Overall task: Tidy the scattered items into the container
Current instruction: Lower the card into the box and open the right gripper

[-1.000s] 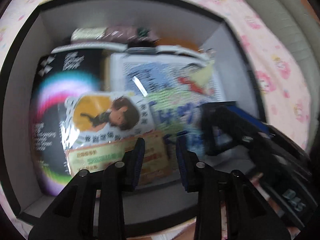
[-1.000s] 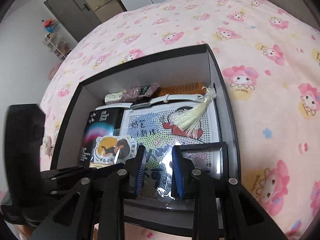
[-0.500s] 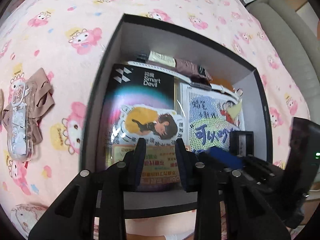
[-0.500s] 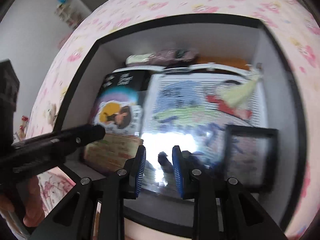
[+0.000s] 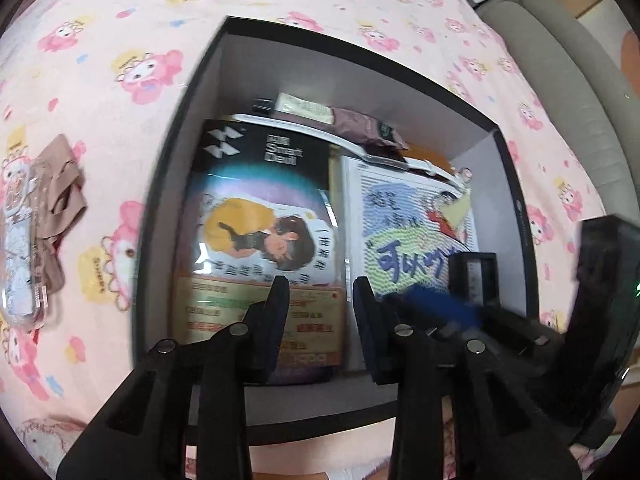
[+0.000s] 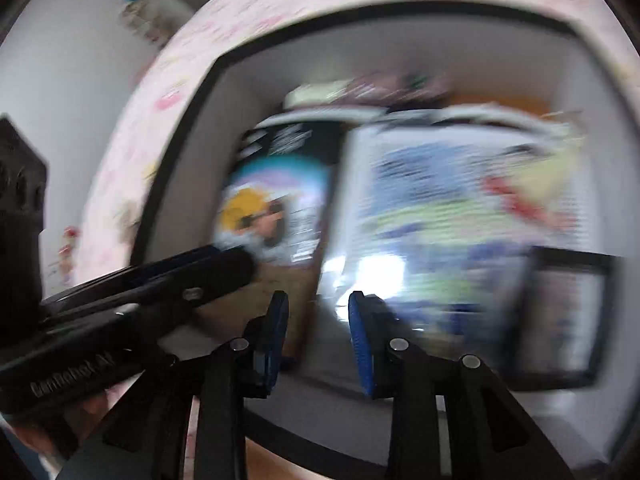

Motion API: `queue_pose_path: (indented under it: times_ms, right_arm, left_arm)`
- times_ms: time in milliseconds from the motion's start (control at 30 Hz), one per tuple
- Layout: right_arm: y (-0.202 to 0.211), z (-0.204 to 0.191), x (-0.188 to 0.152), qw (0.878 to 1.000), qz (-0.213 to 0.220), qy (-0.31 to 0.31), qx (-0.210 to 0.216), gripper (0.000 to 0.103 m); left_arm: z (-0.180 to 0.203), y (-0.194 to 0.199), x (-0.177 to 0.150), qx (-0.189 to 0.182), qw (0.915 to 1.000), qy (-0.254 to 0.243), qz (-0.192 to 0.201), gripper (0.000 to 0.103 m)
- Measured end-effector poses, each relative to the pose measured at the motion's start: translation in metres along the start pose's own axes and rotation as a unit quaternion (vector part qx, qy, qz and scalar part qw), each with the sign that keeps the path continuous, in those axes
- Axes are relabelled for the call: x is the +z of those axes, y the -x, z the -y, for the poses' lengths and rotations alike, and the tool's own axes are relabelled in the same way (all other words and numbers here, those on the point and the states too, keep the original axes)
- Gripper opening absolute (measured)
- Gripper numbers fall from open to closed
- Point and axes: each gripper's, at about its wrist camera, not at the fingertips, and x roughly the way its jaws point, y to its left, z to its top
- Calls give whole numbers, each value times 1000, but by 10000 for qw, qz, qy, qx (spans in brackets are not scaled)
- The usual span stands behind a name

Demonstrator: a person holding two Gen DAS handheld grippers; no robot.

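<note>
2 items remain outside the box [image 5: 172,184]: a clear phone case [image 5: 16,240] lying on a tan cloth [image 5: 60,208], both on the pink bedspread [image 5: 120,40] at 9 o'clock of the box, near its left wall but apart from it. Inside the box: a black carton [image 5: 248,152] with a sticker pack [image 5: 256,240] on top at left, a bead picture [image 5: 404,232] at right, a small black frame [image 5: 474,276] at 4 o'clock, a wrapped packet [image 5: 332,116] along the far wall at 12.

Left gripper [image 5: 320,300] hovers over the near edge of the box, jaws parted, nothing between them. Right gripper [image 6: 316,312], seen through heavy blur, is over the same near edge; jaws opening, nothing between them.

Judged step: between placements, both tools free. The next move likely calls for the left gripper to swing out toward 9 o'clock, drop to the bedspread and take the case or cloth by a thin edge.
</note>
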Motion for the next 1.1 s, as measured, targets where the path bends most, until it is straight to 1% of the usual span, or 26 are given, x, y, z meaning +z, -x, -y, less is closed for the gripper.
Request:
queue_pose_path:
  times_ms: [67,100,133,167,200,233,267,367,467,500,567,667,700,733,800,867,933,967,1033,1067,1100]
  right_arm:
    - [16,8,-1,9981,435,-44,-425,28]
    - [21,11,2,9969,575,-58,-538,28]
    - [25,12,2,9957,695,-68,-615,28]
    - [27,14,2,9949,765,-64,-660,28]
    - [28,17,3,9940,795,-52,-743,28]
    - [27,18,3,9926,790,-47,-923,28]
    - [26,14,5,9918,794,-43,-1002,28]
    - [18,19,9,9933,672,-157,-926,28]
    - [13,17,11,9940,543,-126,-940,28]
    - [13,16,11,9945,499,-105,-919,28]
    - [10,15,11,9955,424,-103,-843,28]
    - [10,16,13,9955,426,-137,-838,29]
    - [10,16,12,9949,467,-141,-884,29]
    - [12,17,13,9943,510,-158,-920,29]
    - [16,19,10,9935,581,-221,-958,29]
    - [17,21,10,9931,611,-278,-957,29]
    - [16,21,10,9935,575,-273,-940,29]
    - [14,21,10,9939,535,-249,-927,30]
    - [12,17,9,9937,531,-124,-979,32]
    - [12,14,8,9934,532,-48,-1018,34]
    - [11,12,7,9932,512,10,-1041,35]
  left_arm:
    - [3,-7,-1,-276,9996,-29,-78,33]
    - [5,-10,-2,-451,9989,32,-137,36]
    - [9,-14,-4,-549,9983,34,-179,41]
    - [14,-18,-5,-567,9982,-36,-191,42]
    - [19,-20,-5,-475,9987,-90,-161,41]
    - [22,-23,-5,-372,9991,-138,-164,41]
    - [23,-26,-4,-316,9992,-147,-206,41]
    - [22,-29,0,-216,9995,-112,-188,41]
    - [17,-24,-1,213,9997,35,-116,41]
    - [13,-22,-2,291,9994,149,-100,41]
    - [11,-20,-4,469,9987,163,-67,41]
    - [8,-15,-3,1129,9936,77,10,41]
    - [6,-14,-2,1164,9931,112,-10,37]
    - [6,-13,-1,1069,9942,125,-31,38]
    - [11,-9,-1,748,9972,38,11,38]
    - [19,-6,-2,617,9980,-102,101,39]
    - [22,-6,0,661,9975,-149,178,43]
    - [19,-8,3,692,9975,-75,156,43]
    - [12,-15,5,797,9966,207,-59,43]
    - [8,-14,5,747,9968,271,-18,43]
    - [6,-13,5,721,9970,272,-10,41]
